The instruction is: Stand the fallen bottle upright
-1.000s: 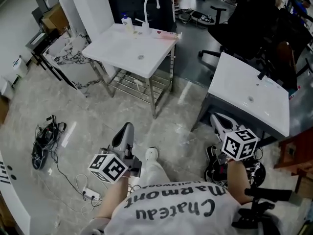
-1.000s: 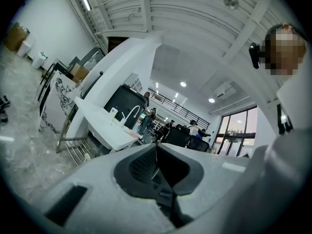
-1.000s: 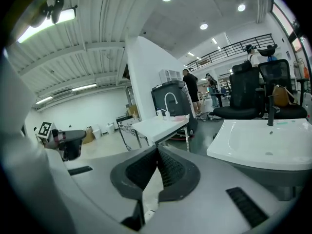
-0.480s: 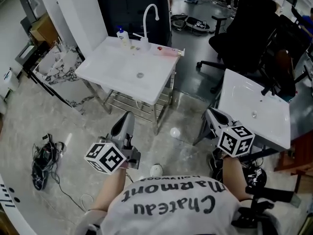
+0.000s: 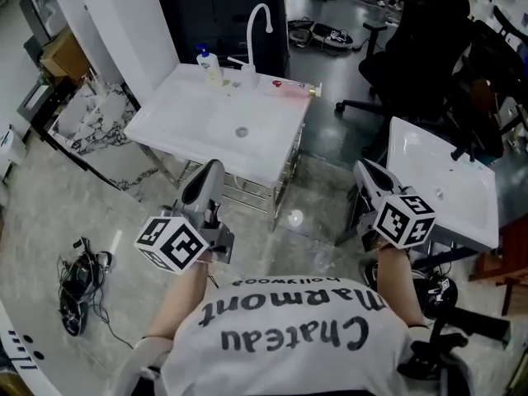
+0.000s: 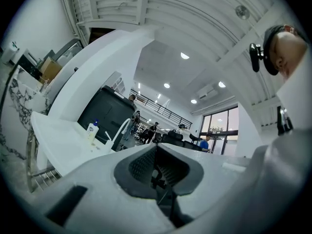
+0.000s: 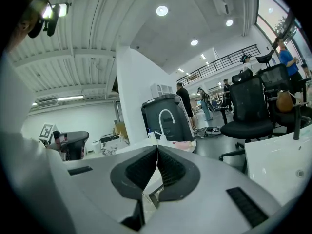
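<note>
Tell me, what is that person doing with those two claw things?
A person holds a claw in each hand. The left claw and the right claw are both shut and empty, held out in front of a white sink table. At its back, by the curved tap, a white bottle stands upright, and a pink thing, maybe a fallen bottle, lies flat. Nothing is touched yet.

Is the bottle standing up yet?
Not yet; nothing looks done. The left claw and right claw are both shut and empty, short of the white sink table. A pinkish thing lying flat near the curved white tap may be the fallen bottle. Left: reach it, grip it, stand it up.
</note>
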Demonstrator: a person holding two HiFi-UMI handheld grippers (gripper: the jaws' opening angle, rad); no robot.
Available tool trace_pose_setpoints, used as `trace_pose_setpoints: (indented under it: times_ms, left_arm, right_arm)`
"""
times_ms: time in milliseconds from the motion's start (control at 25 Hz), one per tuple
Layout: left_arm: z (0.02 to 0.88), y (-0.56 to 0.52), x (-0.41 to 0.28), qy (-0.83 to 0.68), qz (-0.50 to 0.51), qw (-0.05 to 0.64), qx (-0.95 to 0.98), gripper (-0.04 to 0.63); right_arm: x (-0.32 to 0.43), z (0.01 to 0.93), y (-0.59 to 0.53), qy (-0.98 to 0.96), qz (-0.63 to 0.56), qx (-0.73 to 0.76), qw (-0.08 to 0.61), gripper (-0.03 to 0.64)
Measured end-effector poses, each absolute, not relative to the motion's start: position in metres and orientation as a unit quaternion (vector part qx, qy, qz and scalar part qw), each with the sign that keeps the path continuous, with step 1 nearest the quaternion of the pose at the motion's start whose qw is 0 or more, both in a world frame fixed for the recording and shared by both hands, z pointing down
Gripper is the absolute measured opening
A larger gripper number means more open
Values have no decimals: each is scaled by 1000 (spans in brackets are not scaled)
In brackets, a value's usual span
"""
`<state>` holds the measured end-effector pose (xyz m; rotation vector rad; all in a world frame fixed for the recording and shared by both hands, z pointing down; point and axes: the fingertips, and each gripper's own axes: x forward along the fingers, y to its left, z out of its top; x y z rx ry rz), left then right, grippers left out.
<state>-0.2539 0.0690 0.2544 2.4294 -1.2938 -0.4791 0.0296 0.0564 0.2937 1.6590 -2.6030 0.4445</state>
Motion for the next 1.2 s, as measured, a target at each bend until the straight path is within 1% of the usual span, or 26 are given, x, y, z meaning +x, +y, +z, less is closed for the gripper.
trace_pose_setpoints:
  times_ms: [240,480,840,1200]
  left_arm:
    - [270,45,-256,-446,-172,197,856,17]
    - [294,24,-264,-458,-161,224,845,16]
    - [288,-45,-250,-466,-164,207,844,16]
    - [259,-148,-206,-463,-163,182,852,17]
  right_arm:
    - [21,306,36,-828,155,538,34,11]
    - [17,322,5,-826,185,532,33,11]
    - [13,324,-75,-847,166,504,45,11]
    - [49,297,-186,-855,146,496,48,11]
